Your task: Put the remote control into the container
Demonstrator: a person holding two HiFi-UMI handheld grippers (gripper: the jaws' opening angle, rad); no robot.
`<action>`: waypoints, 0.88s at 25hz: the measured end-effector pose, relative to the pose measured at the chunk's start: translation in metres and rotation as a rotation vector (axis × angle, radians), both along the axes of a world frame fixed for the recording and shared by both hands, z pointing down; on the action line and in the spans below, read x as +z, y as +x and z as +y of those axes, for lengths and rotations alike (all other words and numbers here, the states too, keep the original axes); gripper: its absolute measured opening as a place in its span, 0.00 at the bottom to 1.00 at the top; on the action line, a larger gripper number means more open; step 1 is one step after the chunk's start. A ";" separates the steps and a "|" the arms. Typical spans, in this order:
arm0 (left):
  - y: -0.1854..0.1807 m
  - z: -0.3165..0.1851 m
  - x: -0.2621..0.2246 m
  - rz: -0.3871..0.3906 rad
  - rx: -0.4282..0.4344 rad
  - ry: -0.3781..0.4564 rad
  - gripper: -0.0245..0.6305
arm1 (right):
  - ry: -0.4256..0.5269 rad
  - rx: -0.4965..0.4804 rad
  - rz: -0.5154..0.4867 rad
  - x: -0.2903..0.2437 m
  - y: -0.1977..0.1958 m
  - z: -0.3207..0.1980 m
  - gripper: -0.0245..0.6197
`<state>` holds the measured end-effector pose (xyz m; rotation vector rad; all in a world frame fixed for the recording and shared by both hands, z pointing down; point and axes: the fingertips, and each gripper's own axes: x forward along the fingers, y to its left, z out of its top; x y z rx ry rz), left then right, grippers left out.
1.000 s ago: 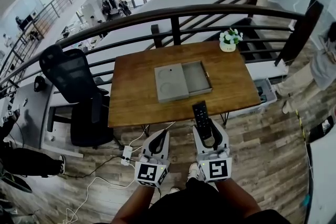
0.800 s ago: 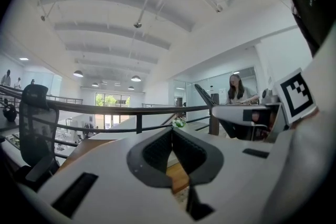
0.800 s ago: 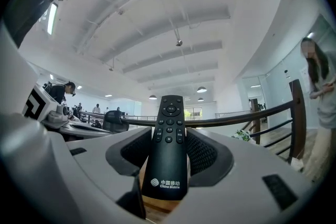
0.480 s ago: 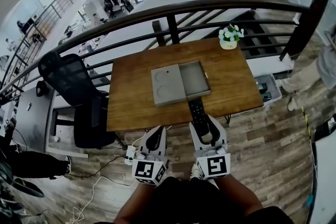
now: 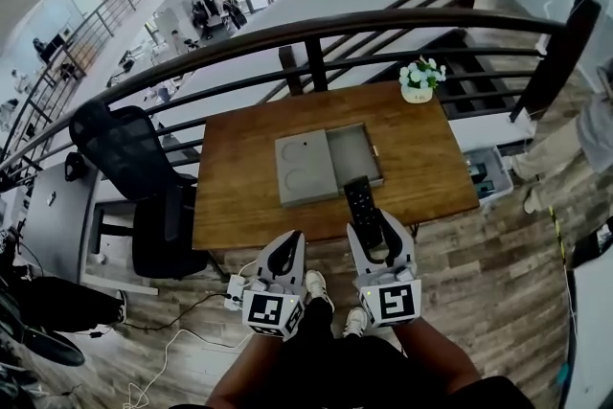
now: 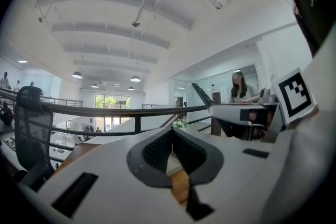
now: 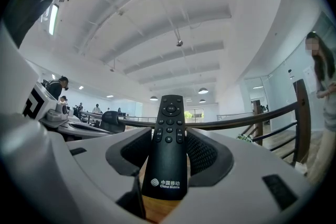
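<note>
The right gripper (image 5: 372,230) holds the remote control (image 5: 358,203) tight over the table's (image 5: 431,170) near edge, close to the open container (image 5: 351,153). It should carry it forward, keep it flat, and let go low inside. The left gripper (image 5: 285,254) is closed and empty.

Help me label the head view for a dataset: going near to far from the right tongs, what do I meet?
First the right tongs → remote control they hold → grey container → potted plant → black railing.
</note>
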<state>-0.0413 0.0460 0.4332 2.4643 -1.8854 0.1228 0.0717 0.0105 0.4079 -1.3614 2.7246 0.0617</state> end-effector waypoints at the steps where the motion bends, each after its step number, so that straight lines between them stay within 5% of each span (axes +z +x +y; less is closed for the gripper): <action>1: 0.000 -0.004 0.001 0.000 0.005 0.001 0.05 | -0.001 -0.001 0.011 0.001 -0.001 -0.003 0.37; 22: -0.064 -0.118 0.007 0.012 0.059 -0.017 0.05 | -0.042 0.044 0.054 0.010 -0.068 -0.108 0.37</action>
